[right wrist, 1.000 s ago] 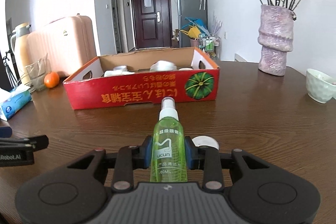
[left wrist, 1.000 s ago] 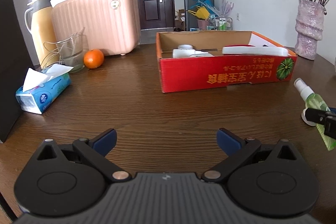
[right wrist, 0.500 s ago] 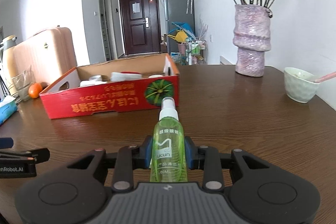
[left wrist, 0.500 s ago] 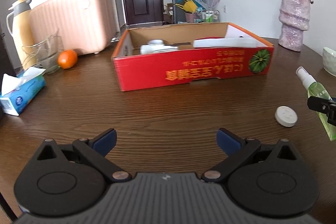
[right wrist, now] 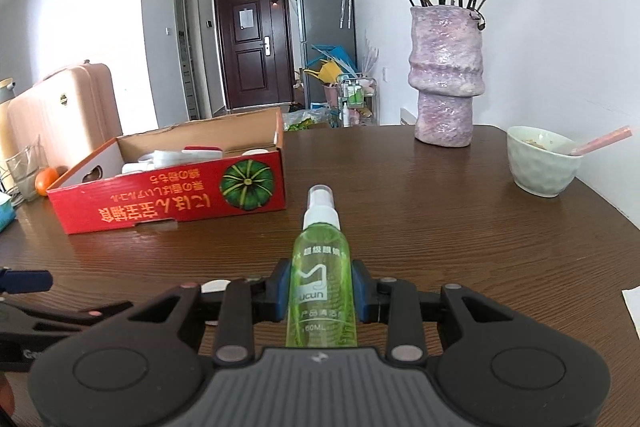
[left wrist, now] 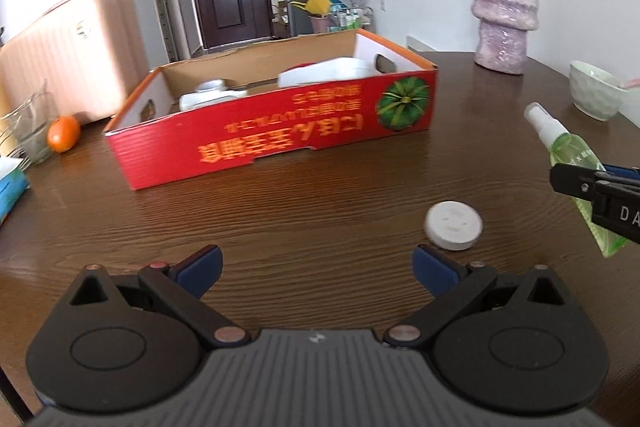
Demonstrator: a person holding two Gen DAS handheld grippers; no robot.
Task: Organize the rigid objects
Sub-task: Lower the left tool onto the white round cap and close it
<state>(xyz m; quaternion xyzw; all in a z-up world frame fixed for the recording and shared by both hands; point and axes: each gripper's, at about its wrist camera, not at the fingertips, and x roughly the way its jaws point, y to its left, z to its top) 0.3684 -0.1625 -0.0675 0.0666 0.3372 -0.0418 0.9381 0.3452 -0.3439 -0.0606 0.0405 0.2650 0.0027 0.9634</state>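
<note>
Both grippers have swung right: box now sits left of centre in both views, white cap newly close to the left gripper.

Right gripper (right wrist: 320, 297) is clamped on the spray bottle (right wrist: 320, 283), blue pads on both sides of its body, nozzle pointing forward, held above the table (right wrist: 460, 227). Red box (left wrist: 276, 131) is ahead and left with white items already inside; bottle likely goes there next, not yet over it. Left gripper (left wrist: 316, 263) is wide open and empty, hovering low, with the white cap (left wrist: 453, 225) just ahead of its right finger, probably its next pick. Readable text: bottle label "ucun" and "60ML" plus Chinese characters; box front carries yellow print upside down beside a green pumpkin graphic. Bowl (right wrist: 542, 161) and vase (right wrist: 446, 75) stand well clear to the right.
</note>
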